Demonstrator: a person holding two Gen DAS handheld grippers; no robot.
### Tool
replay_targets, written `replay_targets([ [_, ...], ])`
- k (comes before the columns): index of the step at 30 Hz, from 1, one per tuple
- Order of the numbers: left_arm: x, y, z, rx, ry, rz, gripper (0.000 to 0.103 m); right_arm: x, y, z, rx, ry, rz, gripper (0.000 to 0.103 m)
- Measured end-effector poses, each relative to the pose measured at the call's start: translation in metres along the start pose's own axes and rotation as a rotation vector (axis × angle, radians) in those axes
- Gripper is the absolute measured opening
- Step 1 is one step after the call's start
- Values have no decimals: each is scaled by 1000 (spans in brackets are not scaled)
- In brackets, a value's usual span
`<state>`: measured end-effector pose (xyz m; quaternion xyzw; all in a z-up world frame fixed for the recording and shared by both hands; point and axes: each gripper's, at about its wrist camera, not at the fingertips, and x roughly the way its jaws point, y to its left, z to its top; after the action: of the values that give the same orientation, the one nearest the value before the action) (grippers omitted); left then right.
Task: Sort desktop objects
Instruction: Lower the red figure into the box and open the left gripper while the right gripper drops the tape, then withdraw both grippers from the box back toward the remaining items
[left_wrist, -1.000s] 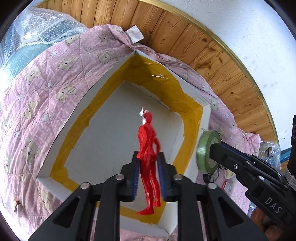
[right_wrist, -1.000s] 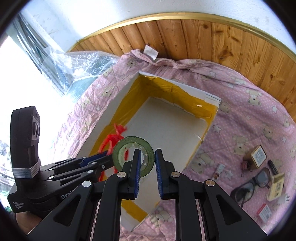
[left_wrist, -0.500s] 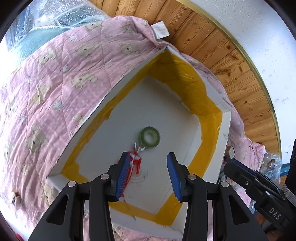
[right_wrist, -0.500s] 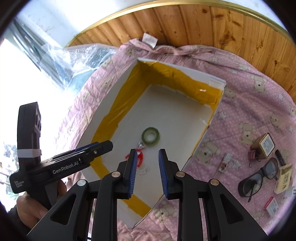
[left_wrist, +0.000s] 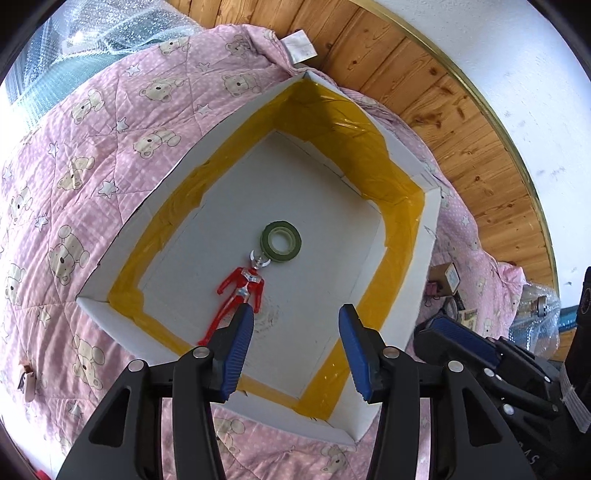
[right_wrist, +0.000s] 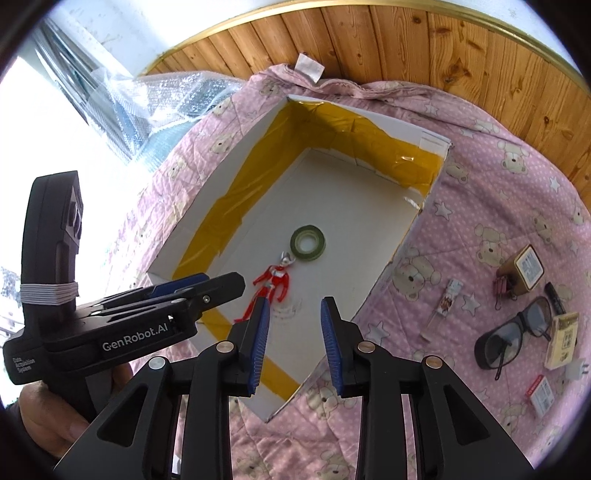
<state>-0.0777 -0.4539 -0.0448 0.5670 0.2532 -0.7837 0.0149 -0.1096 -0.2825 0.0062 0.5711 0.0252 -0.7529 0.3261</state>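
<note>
Left hand-held gripper (left_wrist: 295, 347) gapes empty above figure (left_wrist: 240, 291).

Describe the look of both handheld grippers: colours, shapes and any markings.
Both are matte black plastic with silver rivets and two fingers faced with ribbed blue pads. The left gripper, seen from the right wrist camera, carries white "GenRobot.AI" lettering and an upright black block wrapped in a white band. The right gripper matches in build; its body shows partial white letters.

Left wrist camera looks down over left gripper (left_wrist: 295, 350) into white box (left_wrist: 424, 266), quite near. Right wrist camera looks down over right gripper (right_wrist: 293, 339), maybe higher. Both share box, pink blanket (right_wrist: 480, 206).
</note>
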Motion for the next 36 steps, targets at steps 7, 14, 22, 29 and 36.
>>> replay_targets([
  [7, -8, -4, -4, 5, -5, 4, 50, -3, 3, -9, 6, 0, 13, 31],
  [14, -13, -10, -12, 12, 2, -2, 50, -10, 3, -15, 7, -8, 12, 31],
  [22, -18, -22, -23, 35, 3, -15, 50, -18, -4, -29, 30, -20, 17, 31],
  [29, -19, -35, -36, 55, 9, -8, 50, -25, -20, -50, 67, -26, 12, 31],
  [36, -22, -52, -47, 85, 10, -1, 50, -36, -37, -67, 109, -43, 15, 33],
])
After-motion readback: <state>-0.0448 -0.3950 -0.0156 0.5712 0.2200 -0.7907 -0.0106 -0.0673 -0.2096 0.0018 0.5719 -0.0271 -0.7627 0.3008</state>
